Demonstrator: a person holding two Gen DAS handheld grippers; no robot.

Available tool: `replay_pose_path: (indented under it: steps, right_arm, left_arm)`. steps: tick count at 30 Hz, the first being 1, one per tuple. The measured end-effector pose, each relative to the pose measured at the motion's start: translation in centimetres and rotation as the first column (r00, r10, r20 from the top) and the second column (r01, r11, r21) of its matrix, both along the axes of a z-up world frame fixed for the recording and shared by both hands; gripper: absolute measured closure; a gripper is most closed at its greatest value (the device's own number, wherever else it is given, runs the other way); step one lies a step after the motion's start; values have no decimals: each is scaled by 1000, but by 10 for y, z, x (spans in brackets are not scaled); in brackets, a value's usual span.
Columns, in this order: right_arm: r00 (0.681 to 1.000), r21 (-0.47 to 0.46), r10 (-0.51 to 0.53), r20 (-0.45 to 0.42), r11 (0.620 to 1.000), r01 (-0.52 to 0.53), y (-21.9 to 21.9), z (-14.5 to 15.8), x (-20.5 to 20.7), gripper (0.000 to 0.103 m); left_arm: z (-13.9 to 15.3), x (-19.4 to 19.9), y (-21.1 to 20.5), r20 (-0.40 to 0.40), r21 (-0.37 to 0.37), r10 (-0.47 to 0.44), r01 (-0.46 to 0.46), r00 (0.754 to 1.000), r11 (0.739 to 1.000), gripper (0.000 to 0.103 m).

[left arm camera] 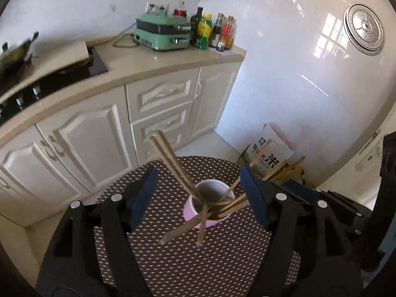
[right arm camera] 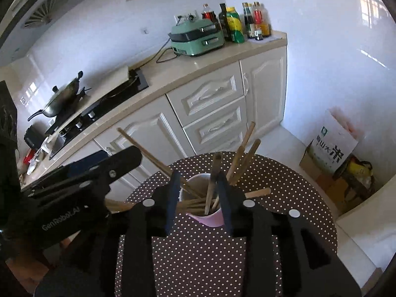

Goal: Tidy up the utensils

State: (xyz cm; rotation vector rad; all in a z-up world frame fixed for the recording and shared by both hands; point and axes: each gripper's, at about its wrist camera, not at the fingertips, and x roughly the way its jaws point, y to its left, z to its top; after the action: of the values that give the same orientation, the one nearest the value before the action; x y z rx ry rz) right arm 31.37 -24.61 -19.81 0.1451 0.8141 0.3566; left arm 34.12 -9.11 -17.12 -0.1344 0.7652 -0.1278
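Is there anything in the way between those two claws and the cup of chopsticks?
Nothing visible does. The left gripper and right gripper both hang open right over the pink cup, with the chopsticks fanned out inside it on the dotted table.

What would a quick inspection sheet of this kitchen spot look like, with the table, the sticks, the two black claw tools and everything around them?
Surface: round table under a brown cloth with white dots.
Job's things: pink cup upright on the table, wooden chopsticks leaning out of it in several directions.
Clutter: nothing seen on the cloth besides the cup.
Grippers: left gripper open, fingers either side of the cup, not touching. Right gripper partly open just above the cup, nothing clearly gripped.
Cables: grey cord from the green cooker.
Surroundings: counter with bottles, wok on the hob, cardboard box on the floor.
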Motion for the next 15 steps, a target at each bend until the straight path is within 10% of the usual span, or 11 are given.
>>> replay_pose_path:
  steps: [15]
  right_arm:
    - [972,-12,-101,211,994,106,10,69,-122,53]
  left_arm:
    - [62,-113,41,157,32,5,-10,988,999,20]
